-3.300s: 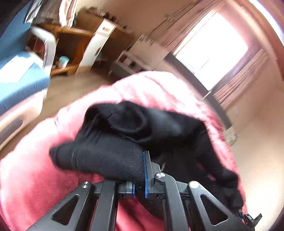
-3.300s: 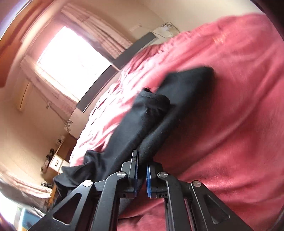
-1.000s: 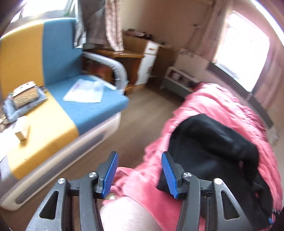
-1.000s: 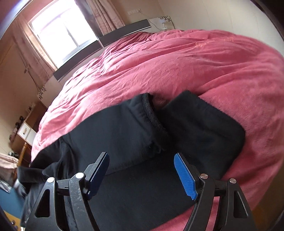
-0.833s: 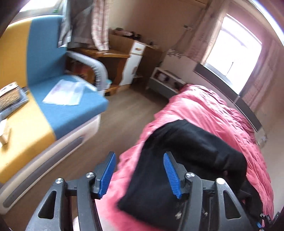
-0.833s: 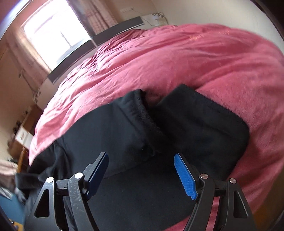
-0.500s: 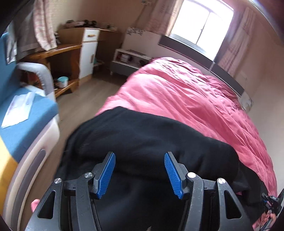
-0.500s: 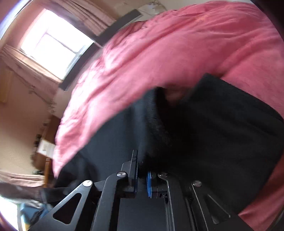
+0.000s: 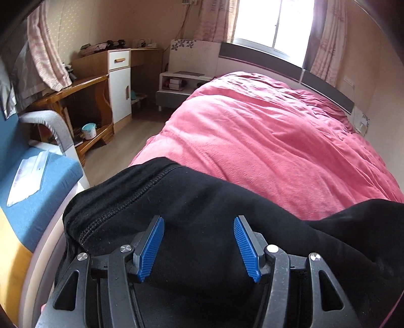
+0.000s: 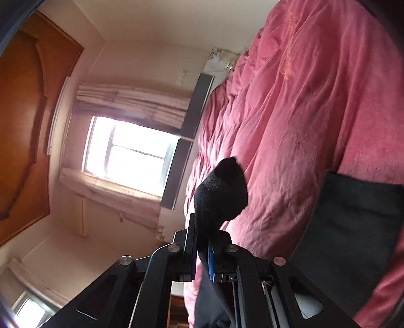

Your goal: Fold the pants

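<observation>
The pink bed [image 9: 265, 131] carries the black pants [image 9: 202, 201] at its near edge, my left tool [image 9: 199, 242] spread wide just over them gripping nothing, my right tool [image 10: 202, 242] clamped on a fold of them.

Daylight from a window [image 9: 272, 24] lights the room in both views, and the panes are blown out to plain white. In the left wrist view the picture is sharp and evenly bright; the pink bed cover [image 9: 265, 141] shows soft shading in its folds, while the black pants [image 9: 197, 201] swallow most detail apart from a stitched seam. The right wrist view is rolled sideways and hazier, with glare spreading from its window [image 10: 128, 156] over the wall and mild blur on the bed cover [image 10: 315, 113]. Both pictures bend strongly at the edges and darken in the corners.
</observation>
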A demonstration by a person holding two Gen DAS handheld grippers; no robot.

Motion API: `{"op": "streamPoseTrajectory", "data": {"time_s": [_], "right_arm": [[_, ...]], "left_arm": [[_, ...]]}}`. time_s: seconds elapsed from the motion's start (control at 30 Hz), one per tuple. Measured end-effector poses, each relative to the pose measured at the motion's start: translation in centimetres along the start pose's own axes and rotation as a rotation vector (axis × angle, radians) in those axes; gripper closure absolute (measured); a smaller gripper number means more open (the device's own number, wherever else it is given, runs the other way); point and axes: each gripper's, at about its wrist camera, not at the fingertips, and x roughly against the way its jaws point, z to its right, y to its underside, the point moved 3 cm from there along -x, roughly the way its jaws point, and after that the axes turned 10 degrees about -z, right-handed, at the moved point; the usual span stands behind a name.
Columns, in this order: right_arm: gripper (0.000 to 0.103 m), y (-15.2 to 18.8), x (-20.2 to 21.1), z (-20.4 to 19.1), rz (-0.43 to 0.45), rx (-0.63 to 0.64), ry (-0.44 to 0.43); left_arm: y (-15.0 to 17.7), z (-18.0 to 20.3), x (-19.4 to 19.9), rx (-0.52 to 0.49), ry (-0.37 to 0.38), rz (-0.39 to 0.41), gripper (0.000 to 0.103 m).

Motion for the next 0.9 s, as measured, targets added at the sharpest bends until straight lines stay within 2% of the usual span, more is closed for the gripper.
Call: {"op": "streamPoseTrajectory", "data": {"time_s": [0.03, 0.1, 0.17, 0.2, 0.23, 0.27, 0.3, 0.37, 0.4, 0.47, 0.5, 0.53, 0.6, 0.63, 0.73, 0.8, 0.9], "right_arm": [[0.096, -0.4, 0.0, 0.4, 0.003, 0.006, 0.037], [0.096, -1.2, -0.7, 2.2, -0.012, 0.033, 0.196], [0.091, -1.0, -2.7, 4.4, -0.107, 0.055, 0.327], [0.087, -0.4, -3.5, 5.8, -0.163, 0.047, 0.396], [0.066, 0.2, -3.8, 6.5, -0.19, 0.041, 0.436], [0.041, 1.2, -4.0, 7.5, -0.214, 0.04, 0.46], [0.035, 1.9, -3.9, 8.0, -0.218, 0.04, 0.466], [0.035, 3.5, -3.5, 8.7, -0.227, 0.035, 0.435], [0.036, 4.0, -3.6, 8.9, -0.245, 0.035, 0.407], [0.041, 4.6, -3.5, 8.6, -0.265, 0.067, 0.373], [0.041, 4.6, -3.5, 8.3, -0.267, 0.083, 0.371], [0.042, 4.7, -3.9, 8.2, -0.271, 0.101, 0.368], [0.042, 4.4, -4.5, 7.8, -0.28, 0.106, 0.353], [0.043, 4.5, -4.7, 7.6, -0.286, 0.105, 0.341], [0.055, 3.9, -5.6, 7.8, -0.293, 0.101, 0.345], [0.06, 3.3, -5.9, 8.2, -0.301, 0.076, 0.34], [0.063, 3.7, -6.7, 8.6, -0.302, 0.04, 0.339]], "left_arm": [[0.4, -0.3, -0.2, 0.006, 0.002, -0.006, 0.044], [1.1, -0.4, -0.4, 0.003, 0.007, -0.014, 0.044], [1.7, -0.3, -0.1, -0.004, 0.018, -0.019, 0.044], [2.1, -0.3, 0.5, -0.004, 0.048, -0.023, 0.044], [2.4, -0.2, 1.1, 0.002, 0.081, -0.021, 0.045], [2.8, -0.1, 1.9, 0.016, 0.132, -0.013, 0.045], [3.3, 0.3, 3.0, 0.031, 0.211, -0.001, 0.045], [3.8, 1.9, 5.0, -0.012, 0.302, 0.048, 0.044], [4.0, 3.1, 5.9, -0.061, 0.31, 0.075, 0.044], [4.7, 6.6, 7.6, -0.227, 0.342, 0.139, 0.044], [5.1, 9.0, 8.4, -0.342, 0.368, 0.165, 0.044], [5.5, 10.7, 8.8, -0.428, 0.38, 0.166, 0.044], [6.5, 15.0, 8.9, -0.631, 0.384, 0.136, 0.044], [6.9, 16.5, 8.8, -0.701, 0.378, 0.13, 0.044], [8.3, 20.5, 7.6, -0.924, 0.32, 0.131, 0.044], [8.9, 21.6, 5.6, -1.026, 0.278, 0.057, 0.044], [9.3, 21.5, 2.8, -1.088, 0.225, -0.054, 0.044]]}}
